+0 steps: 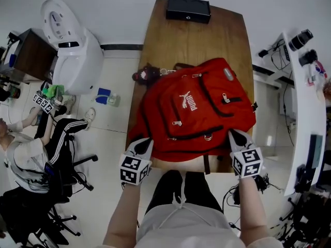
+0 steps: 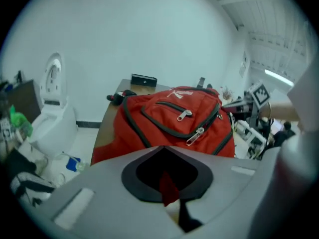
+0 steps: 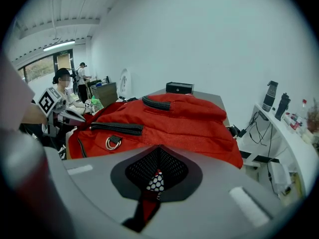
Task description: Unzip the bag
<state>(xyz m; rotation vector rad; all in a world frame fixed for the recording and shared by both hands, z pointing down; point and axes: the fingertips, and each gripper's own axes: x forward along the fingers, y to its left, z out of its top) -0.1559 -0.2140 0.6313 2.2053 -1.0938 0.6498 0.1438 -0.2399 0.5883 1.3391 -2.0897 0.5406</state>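
A red backpack (image 1: 194, 107) lies flat on the wooden table (image 1: 176, 35), its black zips closed and metal pulls (image 1: 177, 123) showing on the front. My left gripper (image 1: 144, 142) is at the bag's near left corner, shut on a fold of red fabric (image 2: 168, 188). At the near right corner, my right gripper (image 1: 235, 135) is shut on the bag's black mesh and red cloth (image 3: 154, 180). In the left gripper view two zip pulls (image 2: 195, 136) hang on the backpack (image 2: 169, 118). The right gripper view shows the backpack (image 3: 174, 123) side-on with a metal ring (image 3: 113, 142).
A black box (image 1: 188, 9) stands at the table's far end. A dark furry charm (image 1: 146, 74) lies by the bag's top left. A white machine (image 1: 72, 45) and a seated person (image 1: 26, 149) are at the left, a white bench (image 1: 305, 102) with gear at the right.
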